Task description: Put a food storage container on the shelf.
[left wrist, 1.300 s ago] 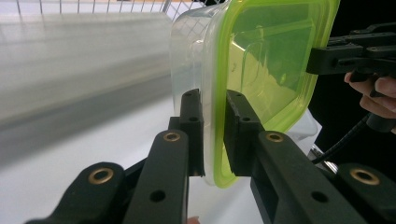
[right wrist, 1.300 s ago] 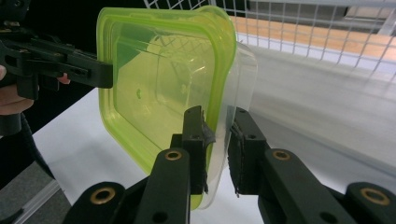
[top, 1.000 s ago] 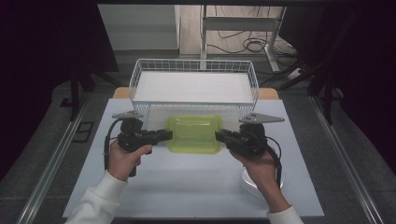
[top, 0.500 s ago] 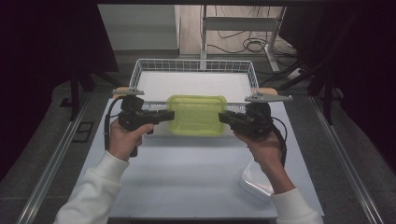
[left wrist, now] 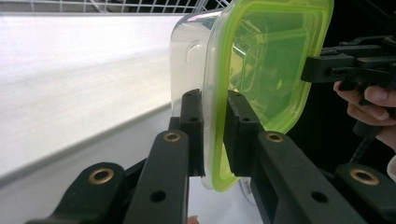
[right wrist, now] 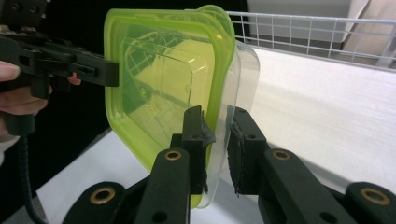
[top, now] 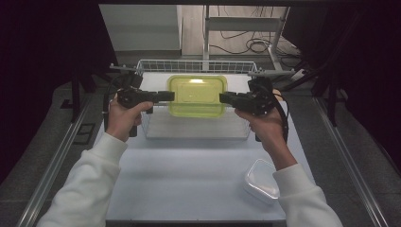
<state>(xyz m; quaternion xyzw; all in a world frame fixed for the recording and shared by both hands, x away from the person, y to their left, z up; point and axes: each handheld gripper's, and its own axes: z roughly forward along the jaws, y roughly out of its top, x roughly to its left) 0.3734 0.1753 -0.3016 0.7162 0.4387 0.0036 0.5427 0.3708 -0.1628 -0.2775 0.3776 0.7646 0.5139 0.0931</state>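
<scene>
the left gripper (top: 166, 96) and right gripper (top: 226, 99) each pinch, jaws nearly closed, an opposite rim of the green-lidded container (top: 196, 96), held above the wire basket (top: 196, 66).

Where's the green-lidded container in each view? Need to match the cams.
High view: green-lidded container upper centre, above the wire basket.
Left gripper view: right of centre, on edge, rim between the jaws.
Right gripper view: left of centre, rim between the jaws.
Shared landmark: the white wire basket behind it.
</scene>
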